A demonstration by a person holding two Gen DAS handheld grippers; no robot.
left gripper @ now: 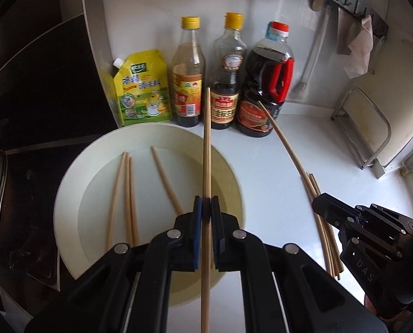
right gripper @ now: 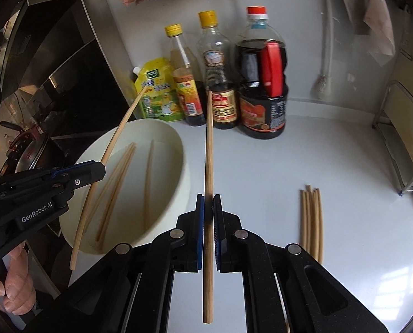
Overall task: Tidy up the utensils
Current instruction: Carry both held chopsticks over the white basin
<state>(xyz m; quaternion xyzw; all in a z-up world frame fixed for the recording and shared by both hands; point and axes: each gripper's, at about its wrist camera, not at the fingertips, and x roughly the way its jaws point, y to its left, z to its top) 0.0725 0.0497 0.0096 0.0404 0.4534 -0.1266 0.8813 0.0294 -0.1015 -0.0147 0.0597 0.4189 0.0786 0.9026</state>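
A: The white counter (right gripper: 303, 161) is filling most of both views, with bottles (right gripper: 217, 83) standing along the wall at the top centre.

B: And the white bowl (left gripper: 75, 183) is sitting at lower left, with loose chopsticks (left gripper: 124, 194) lying in it.

A: Right. The bundle of chopsticks (right gripper: 312, 219) is lying at lower right on the counter.

B: The left gripper (left gripper: 206, 208) is clenching one chopstick (left gripper: 206, 144), and the right gripper (right gripper: 208, 208) is clenching another chopstick (right gripper: 209, 152).

A: Each stick is jutting far past the pads, so I'm guessing it could pivot or slip, or a tip could be knocking a bottle.
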